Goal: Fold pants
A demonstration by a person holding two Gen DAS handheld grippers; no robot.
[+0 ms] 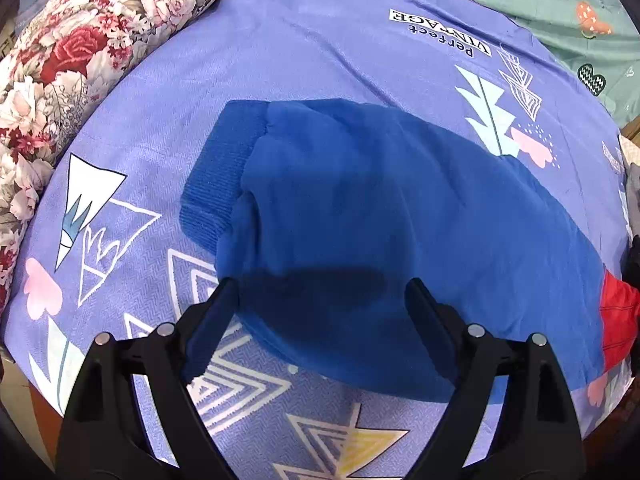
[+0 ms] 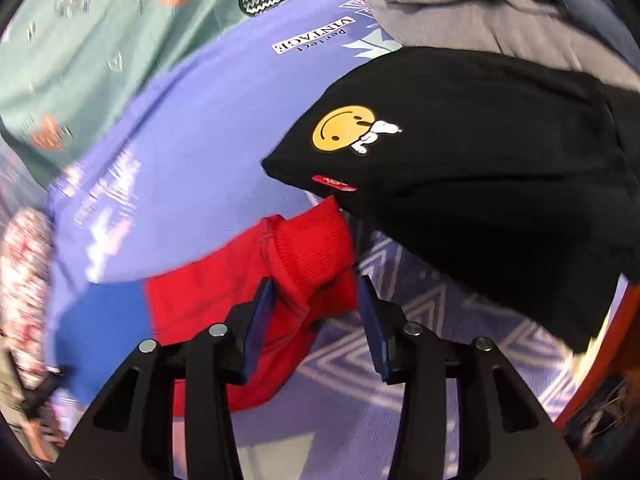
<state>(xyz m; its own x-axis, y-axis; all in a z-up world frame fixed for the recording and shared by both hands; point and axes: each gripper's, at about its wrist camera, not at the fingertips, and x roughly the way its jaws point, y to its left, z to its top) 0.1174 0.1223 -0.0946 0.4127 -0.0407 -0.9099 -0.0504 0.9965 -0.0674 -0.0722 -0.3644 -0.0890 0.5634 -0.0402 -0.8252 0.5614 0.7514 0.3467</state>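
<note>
Lengthwise, pants (image 1: 360, 220) left to right

"Perfect VINTAGE" printed upside down on purple bedsheet (image 1: 320, 40). "Turn off…" partly legible on green sheet (image 1: 560, 20). Red tag (image 2: 334, 183) on black garment (image 2: 480, 160): unreadable.

Both wrist views are evenly and fairly brightly lit, with saturated colours and no glare. In the left wrist view the picture is sharp; a soft dark shadow (image 1: 316, 292) lies across the near part of the blue pants (image 1: 380, 216), between the fingers of the left gripper (image 1: 320, 300), which suggests light from above. The right wrist view is motion-blurred, worst at the left edge, where the floral quilt (image 2: 24, 280) and the printed bedsheet (image 2: 192, 152) smear. The black garment (image 2: 500, 184) stays crisper. Fisheye curvature bends both pictures, and dark vignettes fill the corners.
</note>
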